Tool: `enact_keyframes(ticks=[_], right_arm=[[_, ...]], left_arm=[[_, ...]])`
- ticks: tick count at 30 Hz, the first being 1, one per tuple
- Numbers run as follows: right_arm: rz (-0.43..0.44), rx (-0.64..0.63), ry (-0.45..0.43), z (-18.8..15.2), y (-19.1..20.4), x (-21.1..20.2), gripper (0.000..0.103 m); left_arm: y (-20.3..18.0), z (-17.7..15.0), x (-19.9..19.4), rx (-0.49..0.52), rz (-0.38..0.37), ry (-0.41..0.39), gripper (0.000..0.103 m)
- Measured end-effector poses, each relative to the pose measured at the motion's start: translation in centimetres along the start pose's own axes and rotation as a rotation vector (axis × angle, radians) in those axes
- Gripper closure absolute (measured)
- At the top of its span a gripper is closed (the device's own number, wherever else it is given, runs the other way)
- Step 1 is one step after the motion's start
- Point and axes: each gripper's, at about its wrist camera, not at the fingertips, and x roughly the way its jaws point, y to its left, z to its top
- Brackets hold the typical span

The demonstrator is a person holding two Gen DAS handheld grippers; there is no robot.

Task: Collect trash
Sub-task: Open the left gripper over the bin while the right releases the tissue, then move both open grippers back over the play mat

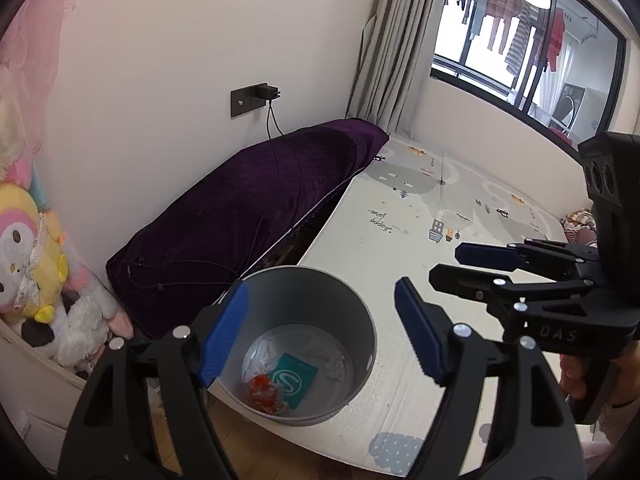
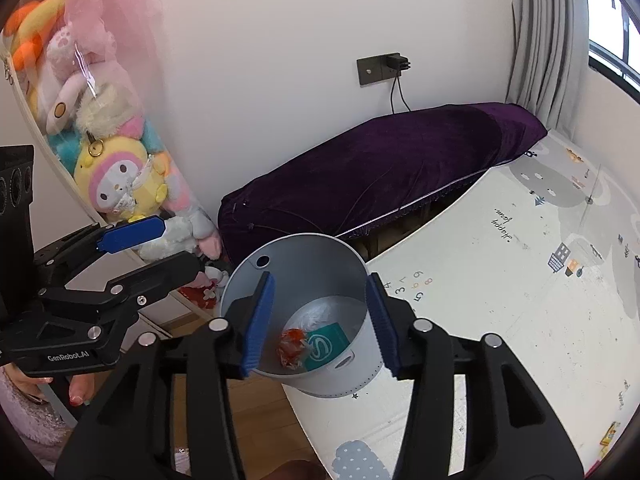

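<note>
Almost done: trash already lies in the bin

Now both grippers hang over the grey bin (image 1: 296,344), low in the middle of each frame. The left gripper (image 1: 320,332) stands wide and empty; the right gripper (image 2: 320,320) is half open, also empty. Inside the bin lie a teal packet (image 2: 326,346), an orange wrapper (image 2: 294,346) and white paper (image 1: 260,356). I judge little remains. Below the play mat (image 2: 500,300) edge, the floor is mostly hidden by the grippers.

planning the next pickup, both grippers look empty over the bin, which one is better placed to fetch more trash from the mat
Marginally right: the right hand-held gripper is on the play mat side of the bin; the left hand-held gripper, also empty, is beside the plush toys.
</note>
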Motion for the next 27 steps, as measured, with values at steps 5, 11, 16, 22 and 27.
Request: enact_keyframes(ticks=[5, 11, 16, 22, 27], right_arm=[[-0.064, 0.049, -0.032, -1.3, -1.3, -1.9, 0.038], [-0.160, 0.159, -0.079, -4.0, -4.5, -5.8, 0.031], [-0.295, 0.252, -0.125, -7.8, -7.9, -11.1, 0.026], [-0.447, 0.365, -0.174, -13.6, -12.1, -18.6, 0.024], [-0.554, 0.471, -0.201, -19.9, -16.0, -25.8, 0.024]], left_arm=[[-2.3, 0.1, 0.3, 0.069, -0.047, 0.011, 0.025], [-6.5, 0.1, 1.0, 0.152, -0.138, 0.037, 0.025], [-12.1, -0.1, 1.1, 0.247, -0.230, 0.037, 0.024], [-20.4, -0.9, 0.8, 0.304, -0.377, 0.041, 0.020], [-28.8, -2.8, 0.2, 0.367, -0.445, 0.054, 0.020]])
